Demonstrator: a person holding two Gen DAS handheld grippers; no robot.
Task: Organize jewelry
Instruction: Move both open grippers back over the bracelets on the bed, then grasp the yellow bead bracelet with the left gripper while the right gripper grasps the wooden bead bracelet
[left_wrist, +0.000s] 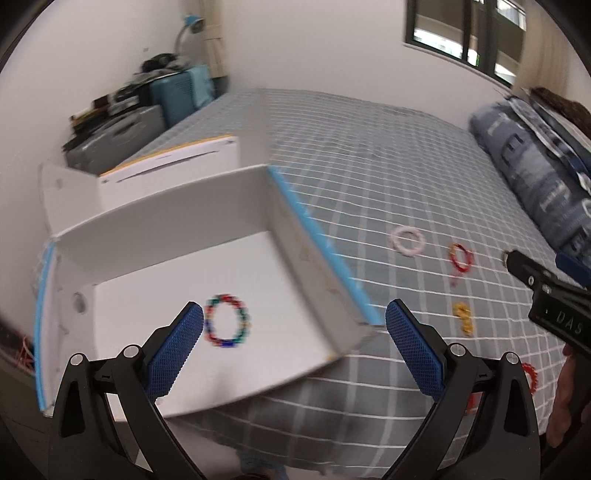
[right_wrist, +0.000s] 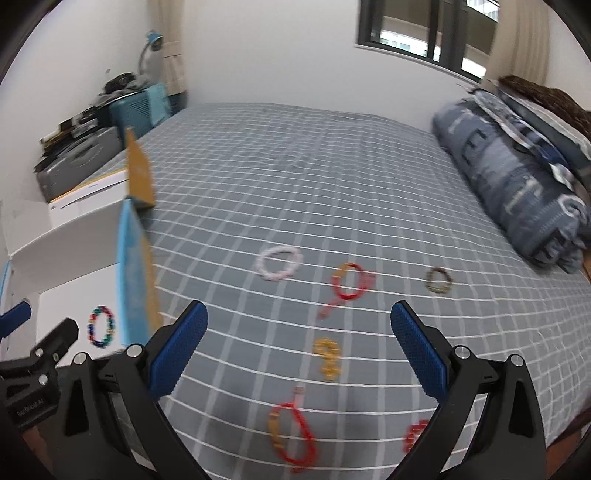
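On the bed (right_wrist: 332, 166), both the left tongs (left_wrist: 294, 325) and right tongs (right_wrist: 299, 328) gape wide and hold nothing, with a rainbow bracelet (left_wrist: 227, 320) in the white box (left_wrist: 177, 206) at 9 o'clock.

Right gripper body (left_wrist: 561, 314): white letters "DAS", cut off at the picture's edge.
Left gripper body (right_wrist: 29, 406): small white print, too blurred to read.
Folded quilt (right_wrist: 517, 184): big pale letters, partly creased, no word readable.

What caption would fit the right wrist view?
Open right gripper hovers over a checked bedspread strewn with bracelets, while a multicolored bracelet lies in the white box.
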